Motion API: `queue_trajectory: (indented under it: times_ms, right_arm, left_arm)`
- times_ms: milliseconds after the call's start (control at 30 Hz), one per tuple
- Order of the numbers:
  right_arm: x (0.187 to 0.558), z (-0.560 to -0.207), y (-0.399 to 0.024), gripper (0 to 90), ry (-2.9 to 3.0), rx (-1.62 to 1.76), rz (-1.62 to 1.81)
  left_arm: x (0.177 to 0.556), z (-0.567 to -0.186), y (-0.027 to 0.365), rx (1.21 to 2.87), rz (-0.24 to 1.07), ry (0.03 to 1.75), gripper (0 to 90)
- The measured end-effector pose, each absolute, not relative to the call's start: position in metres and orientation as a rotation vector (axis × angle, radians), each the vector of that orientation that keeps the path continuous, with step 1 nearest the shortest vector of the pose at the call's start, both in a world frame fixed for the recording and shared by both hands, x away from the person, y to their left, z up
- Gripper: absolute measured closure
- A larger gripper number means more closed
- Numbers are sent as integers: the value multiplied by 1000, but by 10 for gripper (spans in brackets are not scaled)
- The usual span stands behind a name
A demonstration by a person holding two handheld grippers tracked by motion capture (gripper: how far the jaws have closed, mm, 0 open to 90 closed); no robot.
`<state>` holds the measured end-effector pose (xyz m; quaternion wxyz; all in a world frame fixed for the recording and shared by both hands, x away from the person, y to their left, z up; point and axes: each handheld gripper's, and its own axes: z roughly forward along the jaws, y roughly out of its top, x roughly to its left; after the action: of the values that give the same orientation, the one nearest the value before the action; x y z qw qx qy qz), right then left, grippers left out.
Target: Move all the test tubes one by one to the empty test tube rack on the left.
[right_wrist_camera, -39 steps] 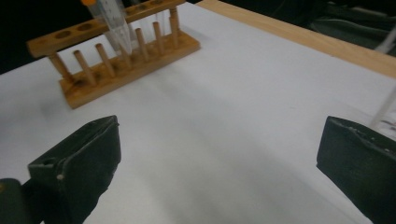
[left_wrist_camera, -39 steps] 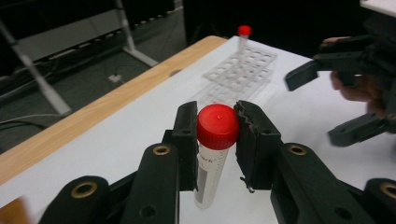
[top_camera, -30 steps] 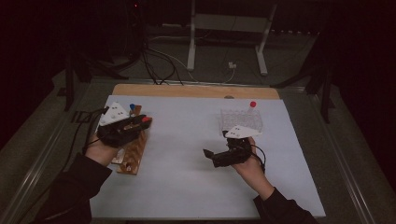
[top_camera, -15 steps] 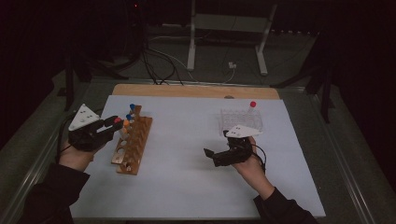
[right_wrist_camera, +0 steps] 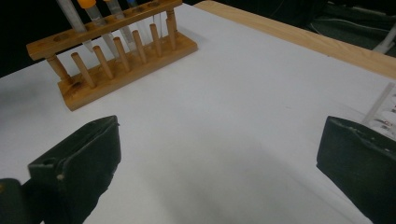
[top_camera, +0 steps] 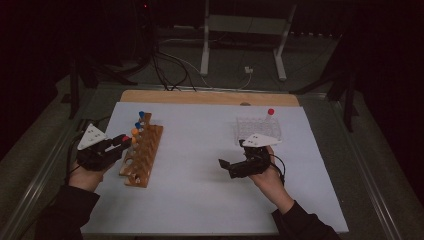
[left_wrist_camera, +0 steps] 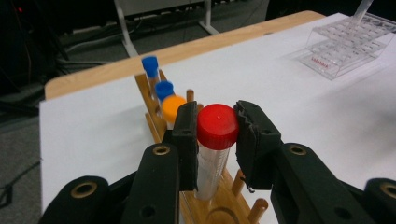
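On the table, left side: wooden rack (top_camera: 142, 155) stood on the white sheet (top_camera: 200, 190), several capped tubes already seated at its far end – two blue caps (left_wrist_camera: 150, 65), one orange cap (left_wrist_camera: 173, 107).
Left hand-held gripper (left_wrist_camera: 217, 135): pinching the red-capped tube (left_wrist_camera: 215, 140) just under the cap, tube roughly upright, right over the rack.
Tube position: lower end close above an empty rack hole, not seated as far as I could tell.
Right hand-held gripper (top_camera: 235, 167): jaws spread wide, nothing between them, low over bare sheet, well apart from the rack.
Clear plastic rack (top_camera: 257, 129): far right, one red-capped tube (top_camera: 270, 114) standing in it.
Progress: rack partly filled; red tube picked, insertion pending.
Left to do: lower tube into hole, release; the tube in the clear rack probably next.
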<state>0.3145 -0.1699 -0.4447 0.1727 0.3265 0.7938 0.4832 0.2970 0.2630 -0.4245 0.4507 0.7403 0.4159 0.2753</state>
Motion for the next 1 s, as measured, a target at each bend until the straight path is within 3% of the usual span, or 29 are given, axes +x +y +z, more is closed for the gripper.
queue_trajectory:
  times_ms: [767,900,1000]
  right_arm:
    - [315,-442,-172,0,2250,920,1383]
    - [316,-439,-175,0,2232,914,1397]
    - [317,-435,-179,0,2212,916,1397]
  left_arm:
    - [298,-447,258,1885,674,1070,693]
    - [293,-446,253,1870,677,1058,421]
    - [289,-444,247,1871,708,1066,272]
